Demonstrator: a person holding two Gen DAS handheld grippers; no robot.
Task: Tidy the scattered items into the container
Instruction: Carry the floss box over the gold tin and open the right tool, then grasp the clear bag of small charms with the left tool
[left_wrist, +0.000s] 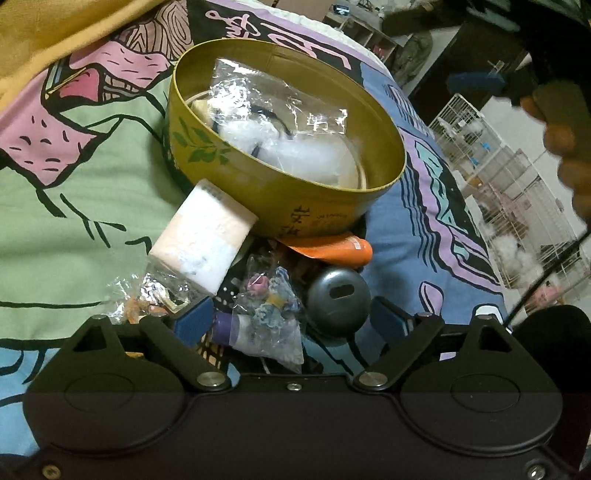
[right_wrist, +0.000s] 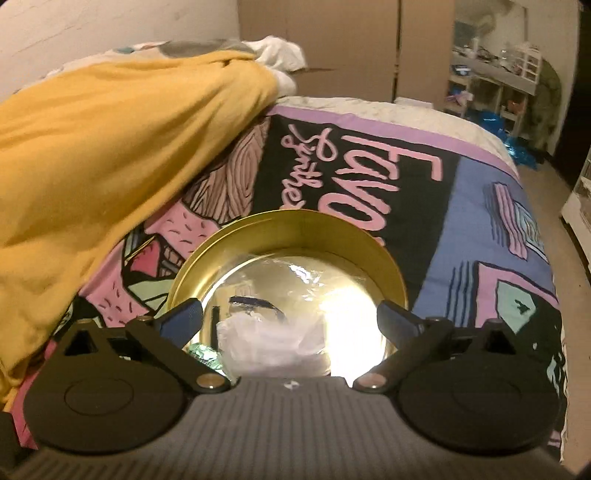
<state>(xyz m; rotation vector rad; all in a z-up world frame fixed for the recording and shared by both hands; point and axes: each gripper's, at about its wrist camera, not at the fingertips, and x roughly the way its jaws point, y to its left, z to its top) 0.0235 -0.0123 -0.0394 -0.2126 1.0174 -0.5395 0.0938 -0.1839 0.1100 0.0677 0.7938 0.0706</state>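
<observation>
A round gold tin (left_wrist: 332, 210) with green leaves on its wall stands on the bed with clear plastic bags (left_wrist: 280, 110) inside. In front of it lie a white and pink box (left_wrist: 203, 240), an orange tube (left_wrist: 332, 253), a dark round case (left_wrist: 338, 299), a purple tube (left_wrist: 236, 328) and a clear bag of small trinkets (left_wrist: 269, 306). My left gripper (left_wrist: 290, 319) is open just over this pile, with the trinket bag and the case between its fingers, unpressed. My right gripper (right_wrist: 291, 317) hangs open above the tin (right_wrist: 295, 232), over a clear bag (right_wrist: 266, 339).
The patterned bedspread (left_wrist: 74, 184) covers the bed. A yellow blanket (right_wrist: 110, 147) is heaped at the left. Another crinkled clear bag (left_wrist: 147, 295) lies left of the pile. A hand (left_wrist: 561, 140) shows at the right edge. White wire cages (left_wrist: 498, 166) stand beyond the bed's right side.
</observation>
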